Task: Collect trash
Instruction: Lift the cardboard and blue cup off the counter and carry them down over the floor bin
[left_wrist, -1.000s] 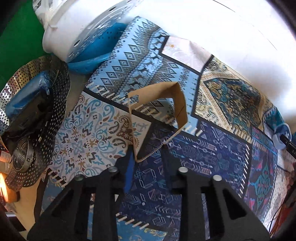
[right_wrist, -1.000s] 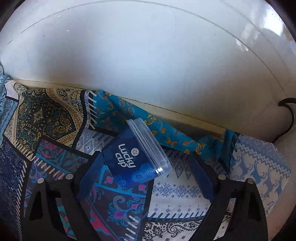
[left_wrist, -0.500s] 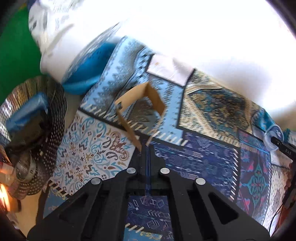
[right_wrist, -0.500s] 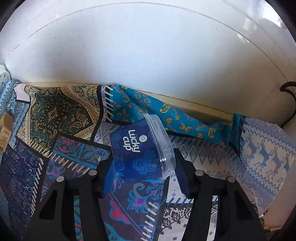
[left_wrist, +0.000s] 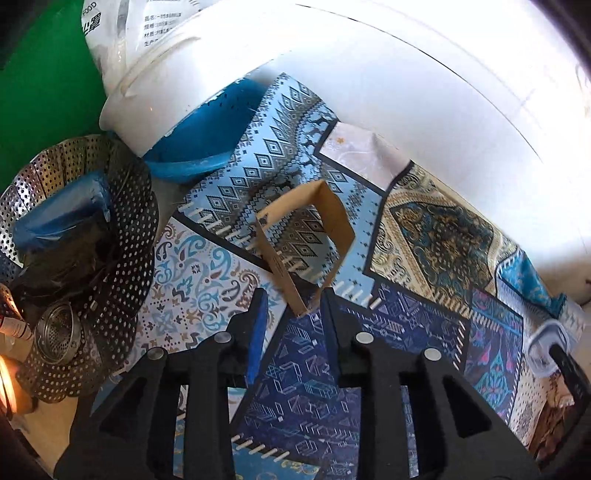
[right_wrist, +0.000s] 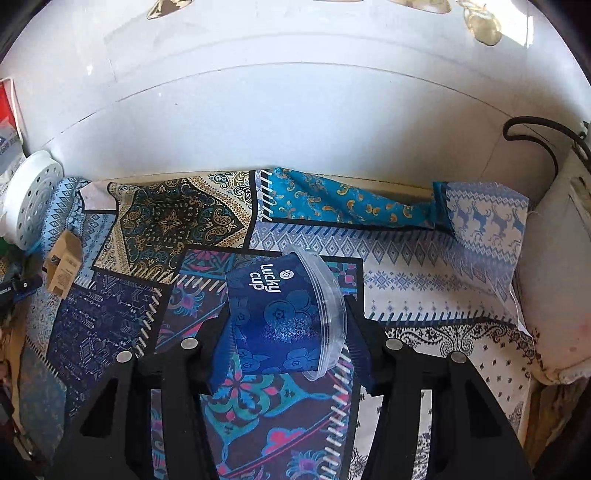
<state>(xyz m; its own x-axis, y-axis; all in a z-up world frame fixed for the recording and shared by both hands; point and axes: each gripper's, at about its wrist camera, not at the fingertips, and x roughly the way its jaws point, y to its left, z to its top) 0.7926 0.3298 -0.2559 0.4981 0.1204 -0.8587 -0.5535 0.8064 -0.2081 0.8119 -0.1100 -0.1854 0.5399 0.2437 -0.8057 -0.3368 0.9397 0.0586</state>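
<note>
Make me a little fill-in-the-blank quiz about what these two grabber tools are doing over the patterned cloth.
1. The right gripper is shut on a blue cup printed "Lucky ____".
2. That cup is closed with a clear plastic ____.
3. The left gripper has its jaws opening; loose between them is the end of a cardboard sleeve coloured ____.
4. Left of the sleeve sits a metal steamer basket dotted with small ____.

Missing words: Cup; lid; brown; holes.

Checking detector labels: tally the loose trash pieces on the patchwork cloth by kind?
Cardboard sleeve: 1
Lucky Cup plastic cup: 1
Total: 2
</note>
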